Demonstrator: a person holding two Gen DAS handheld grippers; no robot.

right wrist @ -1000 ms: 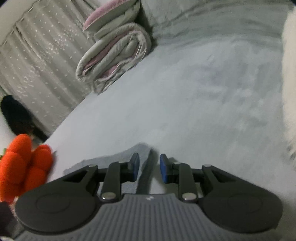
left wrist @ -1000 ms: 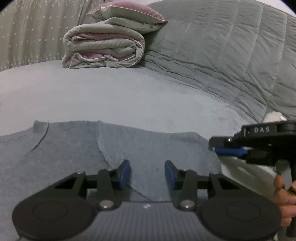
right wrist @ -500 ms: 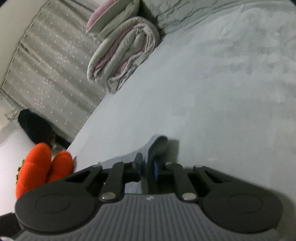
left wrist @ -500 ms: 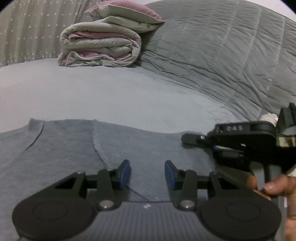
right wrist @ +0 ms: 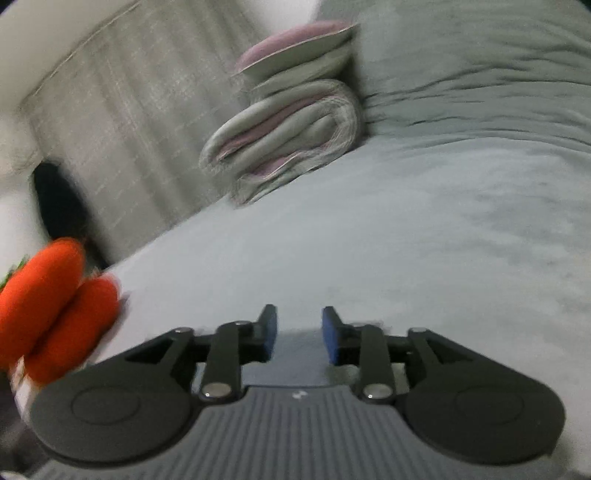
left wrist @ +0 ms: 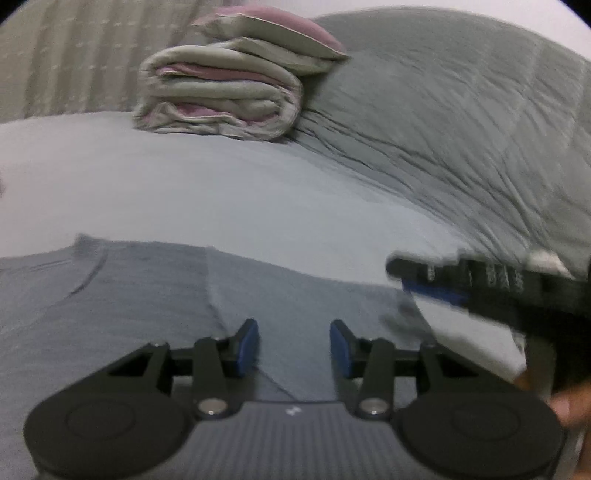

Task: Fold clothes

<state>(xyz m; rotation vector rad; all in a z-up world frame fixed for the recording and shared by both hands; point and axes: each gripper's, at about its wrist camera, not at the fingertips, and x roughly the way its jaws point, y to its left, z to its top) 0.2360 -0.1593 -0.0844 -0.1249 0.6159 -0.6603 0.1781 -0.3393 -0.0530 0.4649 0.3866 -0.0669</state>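
A grey-blue garment [left wrist: 140, 295] lies spread flat on the bed, its seams and neckline showing in the left wrist view. My left gripper [left wrist: 293, 345] stands open just over its near part, nothing between the pads. At the garment's right edge my right gripper [left wrist: 424, 284] is held by a hand [left wrist: 569, 402]. In the right wrist view my right gripper [right wrist: 299, 332] has its jaws opening. A strip of the garment [right wrist: 291, 363] shows low between the fingers, and the pads do not press on it.
The pale grey bed sheet [left wrist: 221, 192] stretches ahead. A folded grey and pink quilt [left wrist: 221, 99] with a pillow [left wrist: 273, 33] on it sits at the back beside a rumpled grey duvet [left wrist: 461, 122]. An orange plush toy [right wrist: 55, 306] lies at the bed's left edge, before a curtain [right wrist: 110, 110].
Half a second ago my right gripper was shut on a raised fold of the garment's edge; now it has let go, rolled and drawn back slightly. My left gripper stays put.
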